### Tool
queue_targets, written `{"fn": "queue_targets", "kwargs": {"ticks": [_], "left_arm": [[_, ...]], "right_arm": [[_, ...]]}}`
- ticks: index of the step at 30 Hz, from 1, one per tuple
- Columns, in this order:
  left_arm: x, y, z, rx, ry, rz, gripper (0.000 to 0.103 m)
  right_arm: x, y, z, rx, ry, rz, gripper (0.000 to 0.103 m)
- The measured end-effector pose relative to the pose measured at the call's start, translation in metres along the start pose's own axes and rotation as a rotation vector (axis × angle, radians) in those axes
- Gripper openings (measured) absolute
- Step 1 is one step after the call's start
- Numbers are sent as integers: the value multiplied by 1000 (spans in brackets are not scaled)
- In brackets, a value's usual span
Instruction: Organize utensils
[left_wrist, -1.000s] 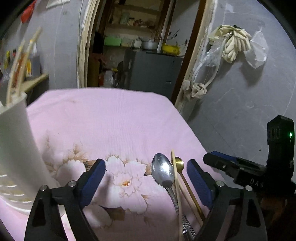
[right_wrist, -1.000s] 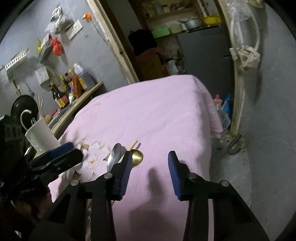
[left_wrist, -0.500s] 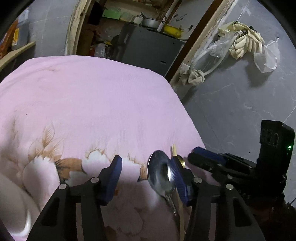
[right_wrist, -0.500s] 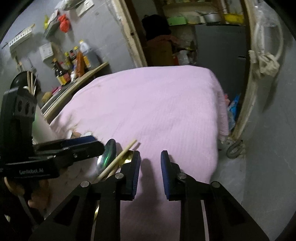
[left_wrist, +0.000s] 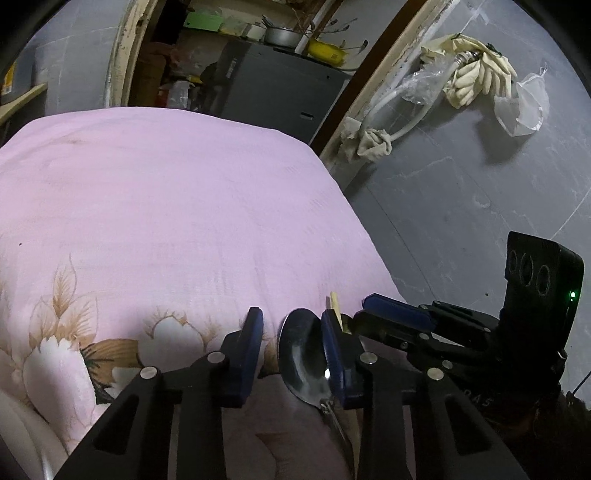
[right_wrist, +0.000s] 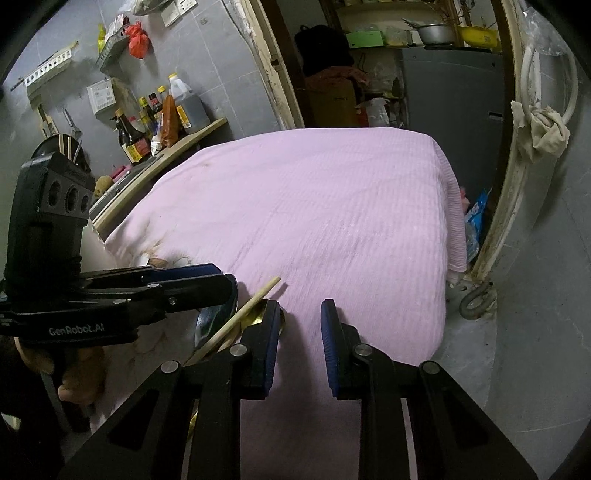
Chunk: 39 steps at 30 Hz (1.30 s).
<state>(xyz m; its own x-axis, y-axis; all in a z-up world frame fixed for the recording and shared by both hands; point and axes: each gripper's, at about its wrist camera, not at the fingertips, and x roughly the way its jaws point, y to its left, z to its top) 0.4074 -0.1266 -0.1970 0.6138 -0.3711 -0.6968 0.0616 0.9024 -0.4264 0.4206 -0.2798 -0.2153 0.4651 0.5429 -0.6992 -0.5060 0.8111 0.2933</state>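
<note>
Left gripper (left_wrist: 291, 332) low over the pink cloth (left_wrist: 177, 206), blue pads parted by a narrow gap with only flowered cloth between them, gripping nothing. Silver spoon (left_wrist: 301, 350) flat on the cloth, bowl just inside the right-hand pad and partly under it, handle running back beneath that finger. Pale wooden chopstick (left_wrist: 335, 301) poking out just past the same pad, beside the spoon. Further right, right gripper (left_wrist: 397, 312) reaching in sideways, its blue finger close to the chopstick tip; from this view, cannot tell its opening.

From the right wrist: at the far left, bottles (right_wrist: 155, 118) on a wooden shelf (right_wrist: 184, 142) along the grey tiled wall. Left gripper (right_wrist: 184, 277) stretching in from the left above the spoon (right_wrist: 212, 321). Chopstick (right_wrist: 243, 314) lying diagonally, tip raised toward the cloth's (right_wrist: 332, 206) middle, with a gold spoon (right_wrist: 255, 321) bowl just behind the left-hand pad. Right gripper (right_wrist: 299, 332) narrowly parted, bare cloth in the gap, holding nothing, utensils just to its left.
</note>
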Motion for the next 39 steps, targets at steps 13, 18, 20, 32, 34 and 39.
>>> {"fn": "queue_targets", "kwargs": {"ticks": [13, 18, 20, 32, 34, 39], "left_arm": [[2, -6, 1, 41, 29, 25, 14], [0, -6, -3, 48, 40, 31, 7], [-4, -7, -5, 51, 31, 37, 6], [-15, -2, -10, 18, 10, 62, 3], [-15, -2, -10, 17, 10, 64, 3], [-16, -3, -11, 18, 7, 70, 3]], "right_arm": [[-2, -4, -4, 18, -2, 8, 20], [-3, -7, -4, 8, 8, 29, 20], [-2, -6, -4, -9, 16, 35, 20], [6, 12, 7, -140, 63, 38, 9], [5, 9, 9, -117, 71, 40, 5], [-3, 6, 4, -58, 63, 61, 2]]}}
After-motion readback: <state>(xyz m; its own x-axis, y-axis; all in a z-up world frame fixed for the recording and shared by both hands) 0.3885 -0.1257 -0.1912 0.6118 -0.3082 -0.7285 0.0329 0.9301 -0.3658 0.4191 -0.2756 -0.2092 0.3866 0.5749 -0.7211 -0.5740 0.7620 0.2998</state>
